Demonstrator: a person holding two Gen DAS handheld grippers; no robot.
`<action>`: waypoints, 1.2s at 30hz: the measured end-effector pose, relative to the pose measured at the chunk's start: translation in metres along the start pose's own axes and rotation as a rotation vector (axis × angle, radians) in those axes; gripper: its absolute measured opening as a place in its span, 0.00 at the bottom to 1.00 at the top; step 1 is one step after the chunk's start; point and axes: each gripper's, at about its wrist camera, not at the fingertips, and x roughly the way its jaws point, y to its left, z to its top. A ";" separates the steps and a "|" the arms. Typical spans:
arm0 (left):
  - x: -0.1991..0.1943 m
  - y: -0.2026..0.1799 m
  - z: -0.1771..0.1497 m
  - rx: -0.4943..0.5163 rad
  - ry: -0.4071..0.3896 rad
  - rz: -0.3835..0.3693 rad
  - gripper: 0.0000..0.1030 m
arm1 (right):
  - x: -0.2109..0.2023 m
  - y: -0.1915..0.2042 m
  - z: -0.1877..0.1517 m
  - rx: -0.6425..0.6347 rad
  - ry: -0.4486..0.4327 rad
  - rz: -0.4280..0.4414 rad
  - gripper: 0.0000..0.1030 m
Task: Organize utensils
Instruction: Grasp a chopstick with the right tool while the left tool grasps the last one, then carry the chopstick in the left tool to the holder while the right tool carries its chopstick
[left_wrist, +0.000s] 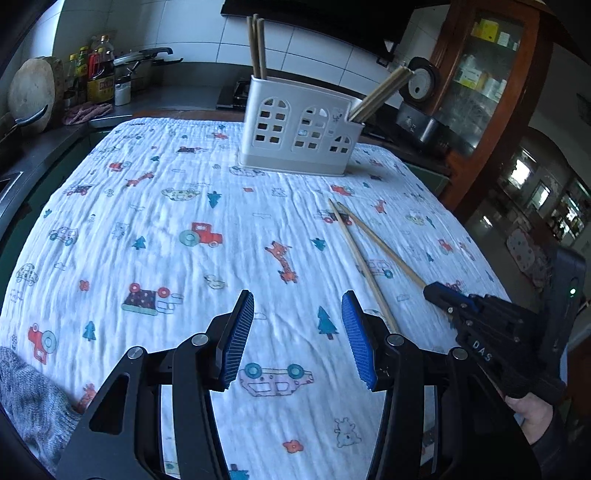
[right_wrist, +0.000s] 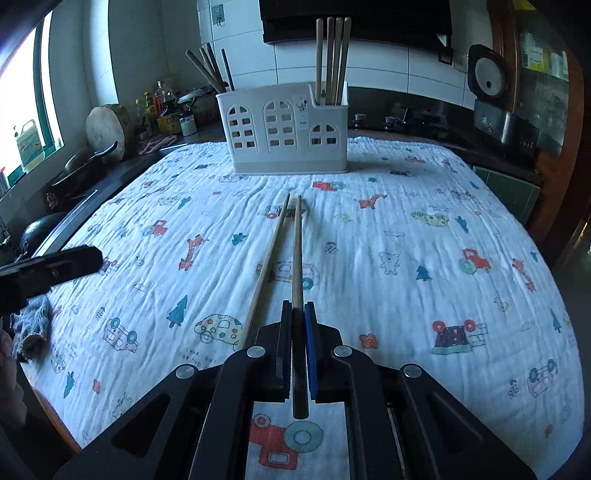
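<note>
A white utensil holder (right_wrist: 284, 133) with window cut-outs stands at the far side of the table and holds several wooden chopsticks (right_wrist: 332, 59). It also shows in the left wrist view (left_wrist: 299, 129). My right gripper (right_wrist: 297, 306) is shut on one chopstick (right_wrist: 296, 251) that points toward the holder. A second chopstick (right_wrist: 267, 266) lies on the cloth just left of it. My left gripper (left_wrist: 297, 306) is open and empty above the cloth. In the left wrist view the right gripper (left_wrist: 436, 290) holds its chopstick (left_wrist: 384, 247) beside the loose one (left_wrist: 364, 267).
The table is covered with a white printed cloth (right_wrist: 406, 240). A counter at left holds bottles (right_wrist: 162, 107), a round board (right_wrist: 109, 129) and a pan (right_wrist: 88, 155). A wooden cabinet (left_wrist: 491, 81) stands at right. A grey rag (right_wrist: 33, 325) lies by the left edge.
</note>
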 end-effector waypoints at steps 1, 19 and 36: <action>0.003 -0.003 -0.002 0.001 0.008 -0.005 0.49 | -0.007 -0.002 0.002 -0.004 -0.019 -0.004 0.06; 0.072 -0.081 -0.015 0.030 0.139 -0.104 0.24 | -0.074 -0.036 0.020 -0.003 -0.187 -0.008 0.06; 0.088 -0.088 -0.009 0.059 0.173 0.020 0.08 | -0.070 -0.048 0.013 0.024 -0.174 0.000 0.06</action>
